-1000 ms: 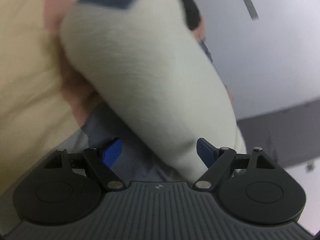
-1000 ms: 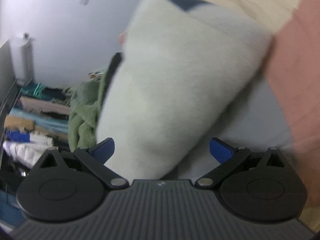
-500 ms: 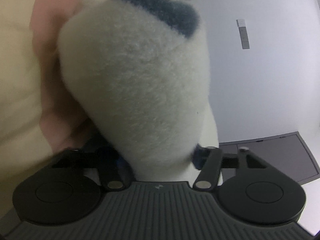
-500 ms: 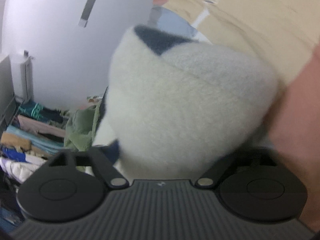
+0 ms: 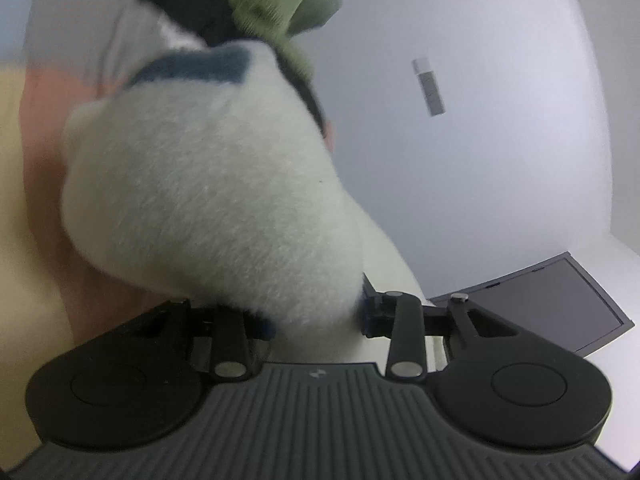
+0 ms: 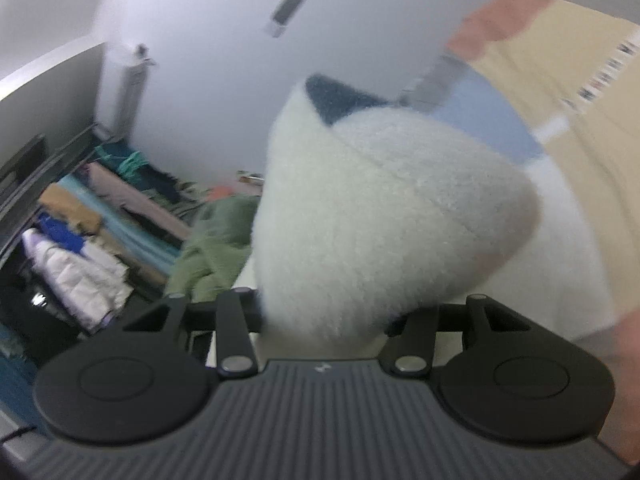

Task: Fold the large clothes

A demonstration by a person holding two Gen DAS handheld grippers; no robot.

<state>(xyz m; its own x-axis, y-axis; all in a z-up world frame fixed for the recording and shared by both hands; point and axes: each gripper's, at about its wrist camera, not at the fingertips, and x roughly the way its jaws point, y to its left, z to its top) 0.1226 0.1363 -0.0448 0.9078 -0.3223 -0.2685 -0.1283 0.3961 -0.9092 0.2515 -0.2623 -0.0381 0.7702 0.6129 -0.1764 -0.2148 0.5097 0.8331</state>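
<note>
Left tool [image 5: 316,318] clamped on the fluffy white garment [image 5: 208,200], fleece bulging up between its blue-tipped fingers [image 5: 366,314]; right tool [image 6: 324,320] pinching the same white garment [image 6: 372,220] too, fingertips buried in the pile; the garment hangs lifted in front of both cameras, dark blue patch [image 6: 336,98] at its top edge; green clothing [image 6: 212,240] heaped behind, folded clothes [image 6: 76,256] stacked at left.
</note>
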